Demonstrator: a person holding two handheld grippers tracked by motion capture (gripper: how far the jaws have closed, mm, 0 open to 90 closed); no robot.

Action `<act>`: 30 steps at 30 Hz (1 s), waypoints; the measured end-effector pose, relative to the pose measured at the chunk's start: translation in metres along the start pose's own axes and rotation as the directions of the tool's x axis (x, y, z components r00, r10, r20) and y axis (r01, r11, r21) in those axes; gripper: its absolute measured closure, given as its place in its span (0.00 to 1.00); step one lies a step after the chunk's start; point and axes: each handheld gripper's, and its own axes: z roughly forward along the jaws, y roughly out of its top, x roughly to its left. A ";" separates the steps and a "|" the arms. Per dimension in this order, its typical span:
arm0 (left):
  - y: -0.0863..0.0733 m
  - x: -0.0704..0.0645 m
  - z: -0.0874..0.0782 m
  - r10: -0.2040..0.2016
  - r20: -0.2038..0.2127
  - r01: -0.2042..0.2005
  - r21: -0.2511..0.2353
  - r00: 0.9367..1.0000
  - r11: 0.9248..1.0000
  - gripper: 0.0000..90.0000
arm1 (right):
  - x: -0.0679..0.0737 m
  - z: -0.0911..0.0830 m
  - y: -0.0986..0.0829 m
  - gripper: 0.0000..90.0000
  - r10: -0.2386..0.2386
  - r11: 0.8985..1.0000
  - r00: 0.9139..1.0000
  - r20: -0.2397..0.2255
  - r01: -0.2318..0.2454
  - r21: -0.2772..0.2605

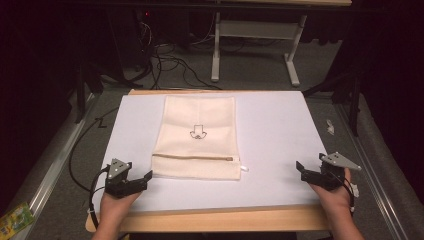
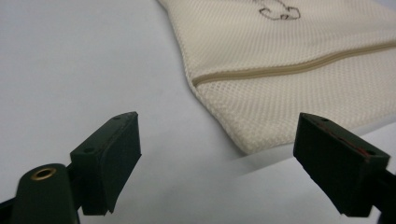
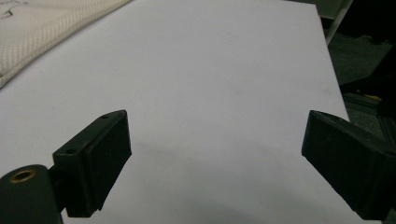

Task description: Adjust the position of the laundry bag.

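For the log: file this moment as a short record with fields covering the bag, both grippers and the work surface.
item: cream mesh bag, lying flat, small black print on top
zipper: tan zipper runs across near the person's end, looks closed
surface: white board on a wooden table
left gripper: left gripper open, near the bag's near left corner, not touching
right gripper: right gripper open, over bare board, apart from the bag
contact: none
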 end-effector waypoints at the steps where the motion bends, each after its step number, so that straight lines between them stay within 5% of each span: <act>1: 0.001 -0.001 0.000 0.001 0.001 -0.001 0.000 1.000 1.000 0.18 | -0.002 0.000 0.000 0.10 0.011 1.000 1.000 0.004 -0.011 0.002; 4: 0.002 -0.004 0.002 0.019 0.007 -0.019 -0.009 1.000 1.000 0.18 | -0.004 0.002 -0.002 0.09 0.015 1.000 1.000 0.017 -0.015 0.017; 10: 0.003 -0.004 0.006 -0.032 0.005 0.032 0.017 0.999 0.999 0.20 | -0.005 0.004 0.002 0.07 0.058 0.998 0.998 -0.004 -0.058 -0.020; 14: 0.003 -0.002 0.005 -0.065 0.018 0.065 0.013 0.998 0.998 0.20 | 0.002 0.013 0.003 0.07 0.035 0.999 0.999 -0.023 -0.035 -0.021; 17: 0.006 -0.001 0.012 -0.085 0.050 0.084 0.030 0.995 0.996 0.25 | 0.012 0.025 -0.003 0.07 -0.016 0.998 1.000 -0.020 0.017 0.057; 21: 0.010 -0.008 0.026 -0.085 0.075 0.080 0.065 0.993 0.995 0.28 | 0.015 0.024 -0.004 0.13 -0.039 0.999 0.999 0.001 0.039 0.034; 26: 0.016 -0.014 0.038 -0.066 0.065 0.061 0.078 0.996 0.995 0.29 | 0.013 0.022 -0.005 0.14 -0.003 0.999 1.000 -0.005 0.004 0.041; 30: 0.017 -0.012 0.045 -0.068 0.063 0.062 0.099 0.996 0.993 0.31 | 0.016 0.021 -0.006 0.15 -0.022 0.998 1.000 -0.006 0.022 0.053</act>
